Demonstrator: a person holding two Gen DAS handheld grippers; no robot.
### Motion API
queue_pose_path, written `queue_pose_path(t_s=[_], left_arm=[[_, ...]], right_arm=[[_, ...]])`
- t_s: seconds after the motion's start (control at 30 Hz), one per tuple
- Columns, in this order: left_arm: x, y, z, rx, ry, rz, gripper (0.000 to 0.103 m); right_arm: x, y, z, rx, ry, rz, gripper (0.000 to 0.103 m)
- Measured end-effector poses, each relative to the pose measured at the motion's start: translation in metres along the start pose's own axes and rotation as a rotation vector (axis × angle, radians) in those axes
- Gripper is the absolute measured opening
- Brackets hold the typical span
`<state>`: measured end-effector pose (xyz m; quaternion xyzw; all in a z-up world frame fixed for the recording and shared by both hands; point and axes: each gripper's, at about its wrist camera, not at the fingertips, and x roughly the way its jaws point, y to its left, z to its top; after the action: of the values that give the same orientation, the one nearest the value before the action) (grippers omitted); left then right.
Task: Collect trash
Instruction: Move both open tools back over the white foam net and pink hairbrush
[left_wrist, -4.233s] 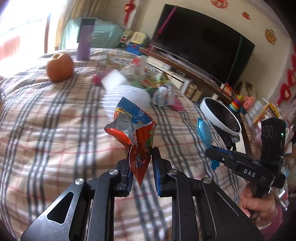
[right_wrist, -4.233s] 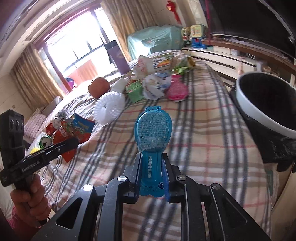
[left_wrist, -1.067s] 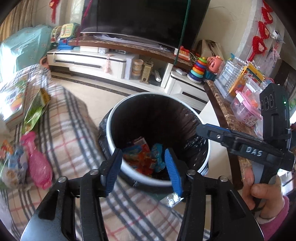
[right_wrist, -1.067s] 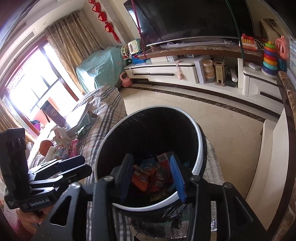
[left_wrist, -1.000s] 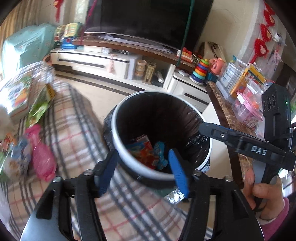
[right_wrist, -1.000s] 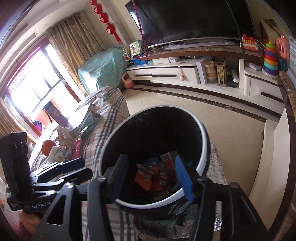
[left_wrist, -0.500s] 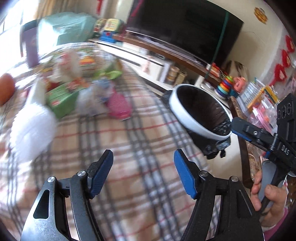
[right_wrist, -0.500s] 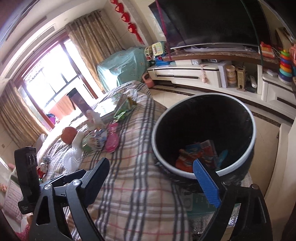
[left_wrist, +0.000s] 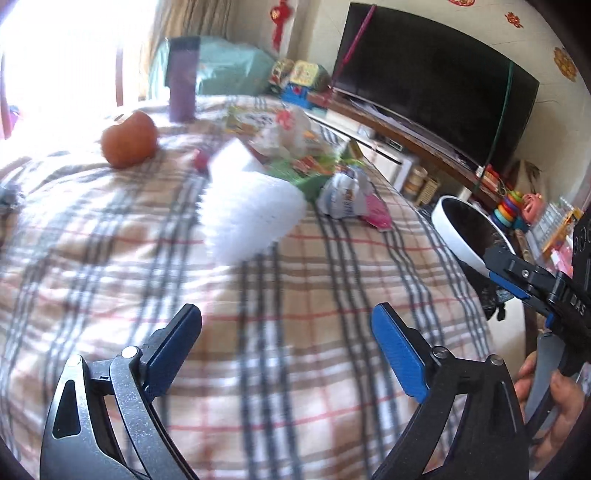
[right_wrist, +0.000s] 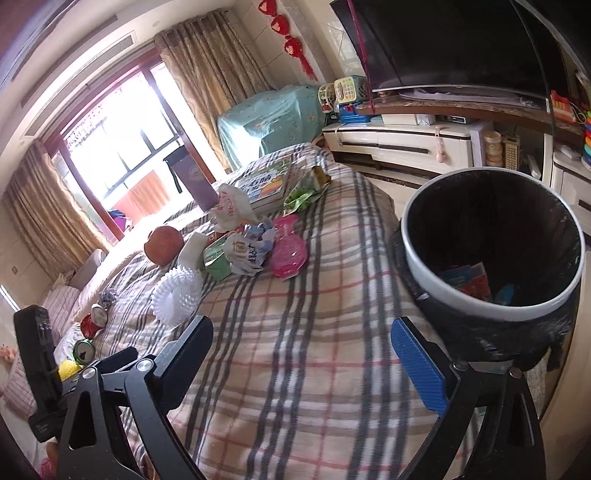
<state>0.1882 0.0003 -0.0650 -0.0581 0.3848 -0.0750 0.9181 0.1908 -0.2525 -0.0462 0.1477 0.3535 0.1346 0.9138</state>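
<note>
My left gripper (left_wrist: 286, 332) is open and empty above the plaid blanket (left_wrist: 110, 280). My right gripper (right_wrist: 301, 349) is open and empty near the bed's edge, beside the bin. The black-lined trash bin (right_wrist: 417, 254) stands off the bed's right edge with red and blue wrappers (right_wrist: 467, 280) inside; it also shows in the left wrist view (left_wrist: 456, 240). Trash lies in a pile mid-bed: a crumpled white wrapper (right_wrist: 247, 251), a pink package (right_wrist: 288, 251), a green box (right_wrist: 218, 260), a green packet (right_wrist: 306, 192) and a white plastic bag (right_wrist: 231, 208).
A white spiky ball (right_wrist: 177, 295), an orange fruit (right_wrist: 162, 240), a purple cup (left_wrist: 181, 79) and a book (right_wrist: 264, 184) lie on the bed. Small toys and a can (right_wrist: 85, 350) lie at the bed's left. A TV cabinet (right_wrist: 406, 147) stands beyond.
Both grippers dropped their wrappers into the bin, opened wide, and swung back from over the bin toward the bed. The left one now faces the trash pile.
</note>
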Motion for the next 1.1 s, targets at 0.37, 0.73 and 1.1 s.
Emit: queue_pose_path(t_s=[0.37,0.73,1.1], left_arm=[[0.009,0.016,0.0,0.072,0.054,0.074,0.101],[0.02,0.032,0.022,0.039,-0.003,0.1,0.103],[0.047,0.037,0.052,0.044,-0.035,0.085,0.102]], right_arm=[[0.033,0.025,0.001,-0.038,0.044,-0.024,0.098],[0.064,0.024,0.02,-0.11,0.083,-0.053,0.092],[0.103,0.02,0.038,-0.183,0.146,-0.045,0.073]])
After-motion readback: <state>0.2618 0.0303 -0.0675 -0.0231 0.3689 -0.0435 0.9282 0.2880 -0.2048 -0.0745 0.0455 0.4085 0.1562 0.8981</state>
